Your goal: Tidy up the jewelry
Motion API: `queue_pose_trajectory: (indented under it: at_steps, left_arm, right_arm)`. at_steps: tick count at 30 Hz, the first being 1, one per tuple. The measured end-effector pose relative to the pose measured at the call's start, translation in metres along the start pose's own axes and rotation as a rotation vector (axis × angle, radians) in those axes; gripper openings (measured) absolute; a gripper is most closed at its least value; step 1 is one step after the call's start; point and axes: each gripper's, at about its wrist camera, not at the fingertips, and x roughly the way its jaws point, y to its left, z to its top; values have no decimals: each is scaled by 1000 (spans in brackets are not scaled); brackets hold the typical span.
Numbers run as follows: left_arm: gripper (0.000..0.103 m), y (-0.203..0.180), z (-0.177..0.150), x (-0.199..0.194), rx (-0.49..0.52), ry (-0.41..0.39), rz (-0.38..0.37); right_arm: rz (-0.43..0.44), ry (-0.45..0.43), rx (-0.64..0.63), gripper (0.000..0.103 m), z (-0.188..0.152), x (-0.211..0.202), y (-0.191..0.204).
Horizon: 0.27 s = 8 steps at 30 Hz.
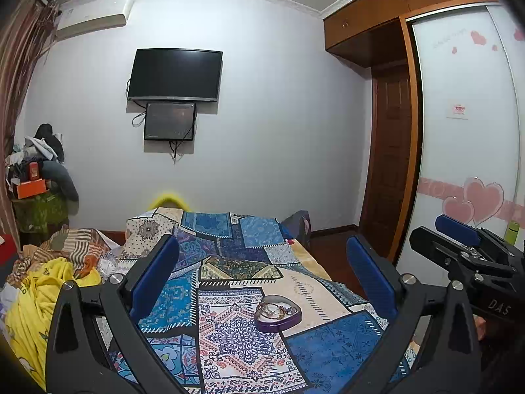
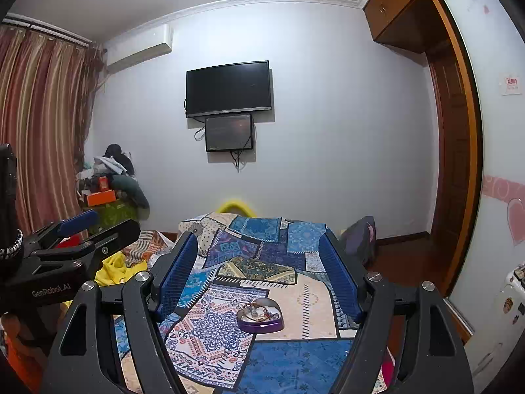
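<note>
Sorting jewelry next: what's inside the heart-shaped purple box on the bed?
The heart-shaped purple box lies open, holding a tangle of beaded jewelry, apparently bracelets. Anything beneath the tangle is hidden; single pieces are too small to identify.

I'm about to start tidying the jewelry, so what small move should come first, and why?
Probably ease the right gripper forward and down toward the heart-shaped box. The box lies open on the patchwork bedspread with jewelry inside, and both grippers hang above it, open and empty; the left gripper too.
</note>
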Motion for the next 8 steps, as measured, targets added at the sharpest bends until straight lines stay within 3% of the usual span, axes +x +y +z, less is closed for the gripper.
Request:
queue_pose_trajectory:
  at_steps: [8]
  left_arm:
    - [103, 1, -1, 2, -4, 7, -8]
  right_arm:
    - [0, 11, 5, 73, -2, 5, -1]
